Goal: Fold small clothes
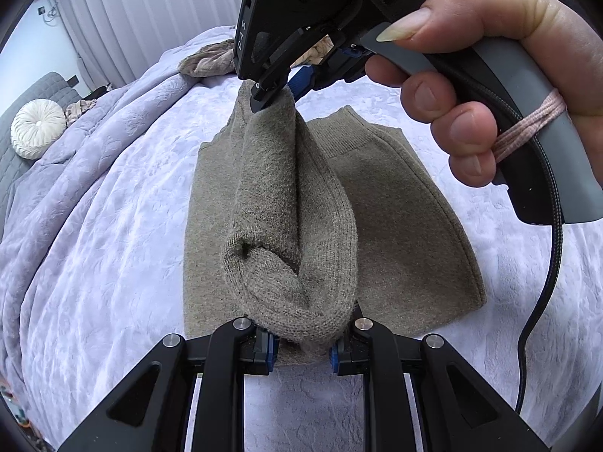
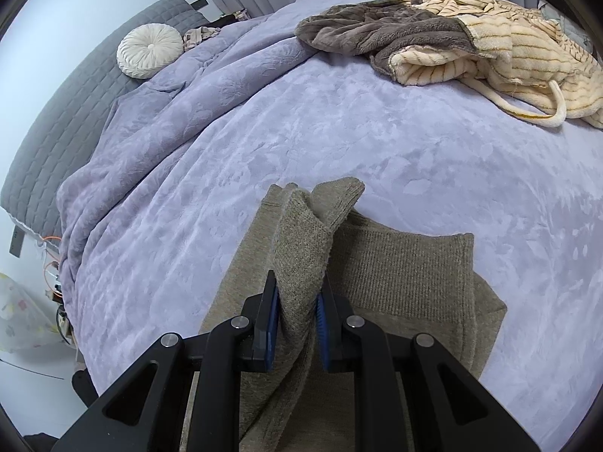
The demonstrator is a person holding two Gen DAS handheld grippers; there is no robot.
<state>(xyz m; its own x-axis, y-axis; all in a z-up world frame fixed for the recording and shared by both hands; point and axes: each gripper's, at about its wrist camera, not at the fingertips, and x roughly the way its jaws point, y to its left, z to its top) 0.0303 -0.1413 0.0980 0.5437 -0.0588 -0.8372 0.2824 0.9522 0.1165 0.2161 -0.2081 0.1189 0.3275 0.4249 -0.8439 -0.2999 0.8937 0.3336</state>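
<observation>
A small olive-brown knitted garment [image 1: 395, 226] lies flat on the lilac bedspread [image 1: 113, 248]. One side of it is lifted into a long fold [image 1: 286, 207] stretched between both grippers. My left gripper [image 1: 303, 350] is shut on the near end of that fold. My right gripper [image 1: 273, 94], held by a hand [image 1: 490, 75], is shut on the far end, above the garment's ribbed edge. In the right wrist view my right gripper [image 2: 297, 324] pinches the raised knit [image 2: 301, 248], and the rest of the garment [image 2: 407, 275] lies flat to its right.
A brown and cream striped fleece heap [image 2: 452, 45] lies at the far side of the bed. A round white cushion [image 2: 149, 51] rests on a grey quilted headboard pad [image 2: 75, 113]. The bedspread is bunched in ridges on the left [image 2: 150, 132].
</observation>
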